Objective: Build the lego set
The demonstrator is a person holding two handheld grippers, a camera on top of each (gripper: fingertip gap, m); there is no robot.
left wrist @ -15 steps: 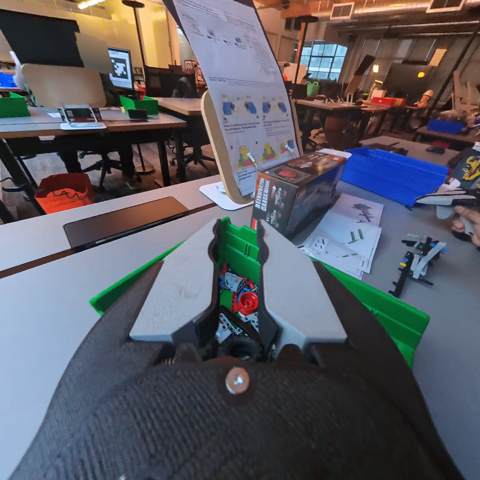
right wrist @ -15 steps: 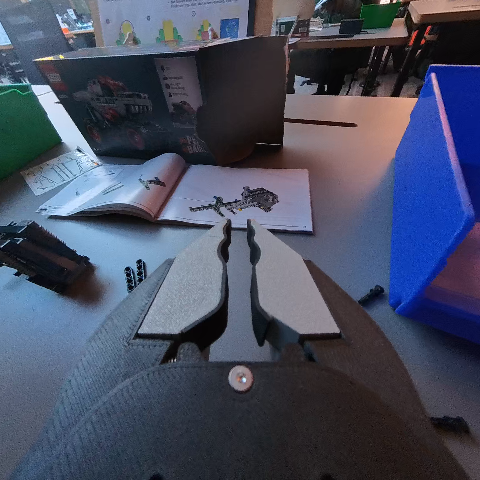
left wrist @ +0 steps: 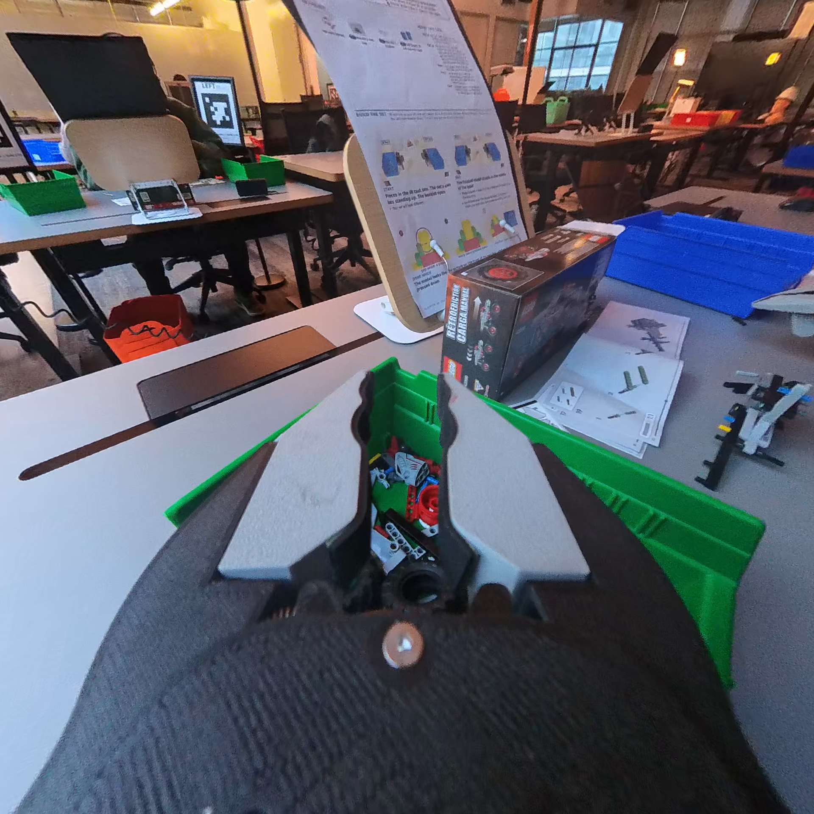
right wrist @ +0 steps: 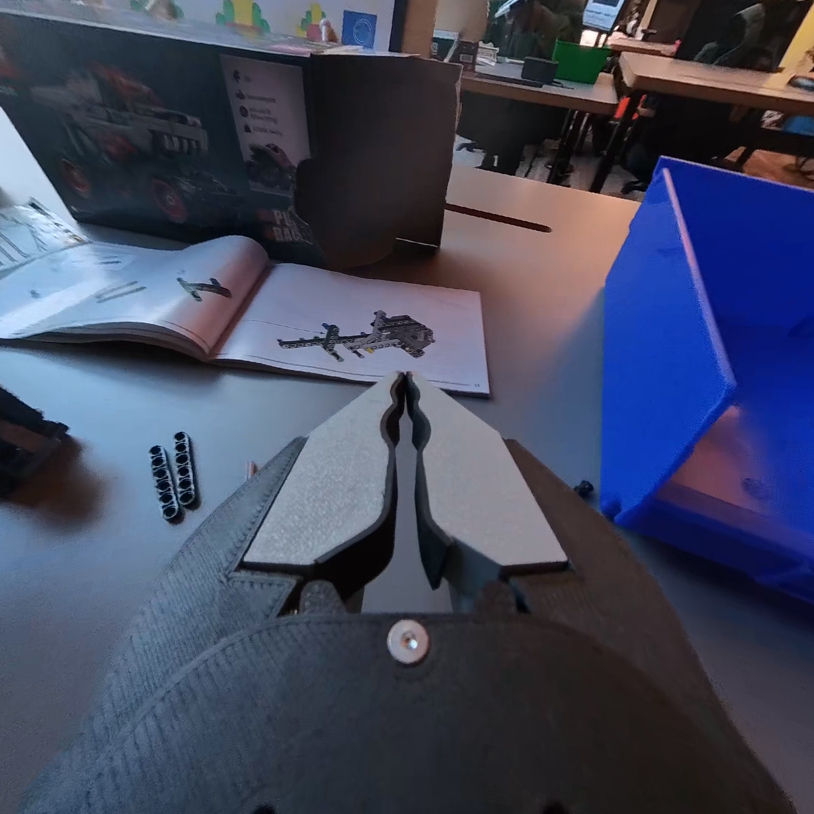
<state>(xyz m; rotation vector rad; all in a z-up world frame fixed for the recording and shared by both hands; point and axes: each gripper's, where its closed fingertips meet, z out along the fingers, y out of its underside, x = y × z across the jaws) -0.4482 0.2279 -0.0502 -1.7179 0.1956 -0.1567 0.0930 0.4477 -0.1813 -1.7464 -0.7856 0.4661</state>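
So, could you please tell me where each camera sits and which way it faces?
Left wrist view: on the left gripper, jaws apart, looking down into the green bin of loose parts.
Right wrist view: on the right gripper, jaws closed, low over the table, facing the open instruction booklet.
Shared: the set's box, the booklet, the blue bin.
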